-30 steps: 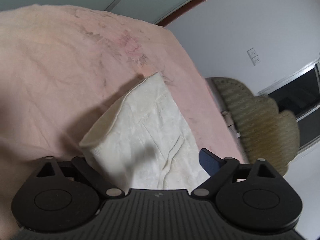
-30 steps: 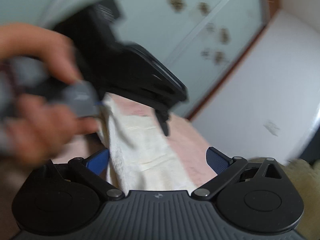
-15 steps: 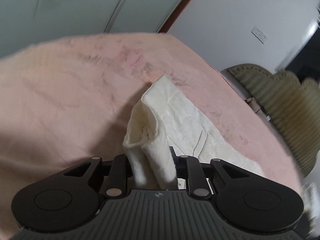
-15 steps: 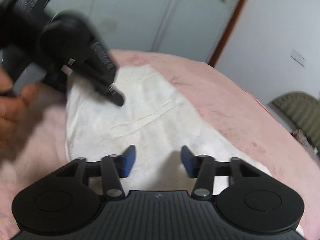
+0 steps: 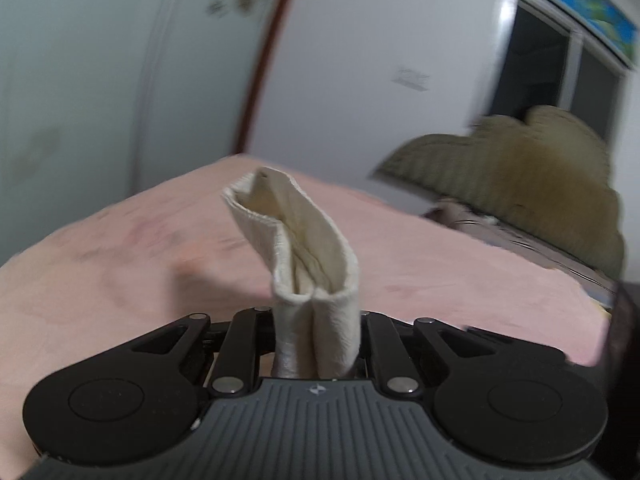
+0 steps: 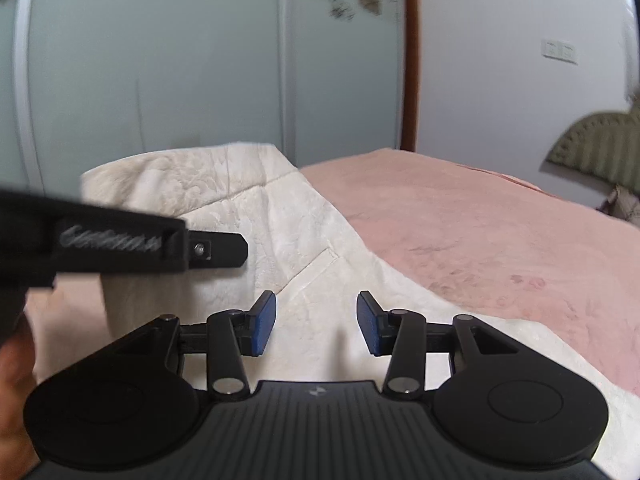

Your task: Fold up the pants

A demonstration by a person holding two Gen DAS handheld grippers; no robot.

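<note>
Pinching the white pants (image 5: 316, 272) in our left gripper (image 5: 318, 332), we keep our right gripper (image 6: 316, 324) spread above them on the pink blanket (image 6: 500, 236).

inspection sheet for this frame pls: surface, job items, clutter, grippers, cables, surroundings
Surface: pink bedspread, wrinkled, with faint stains.
Job's things: cream pants lie partly on the bedspread; one end is lifted off it, bunched into a fold.
Clutter: nothing seen on the bedspread apart from the pants.
Grippers: left gripper has its jaws shut on the bunched pants; right gripper has its jaws open, over the flat part of the pants, holding nothing. Whether it touches the cloth cannot be told.
Cables: nothing seen.
Surroundings: pale wardrobe doors, white wall with a socket plate, olive cushion beyond the bed, dark window. Left view is motion-blurred.
</note>
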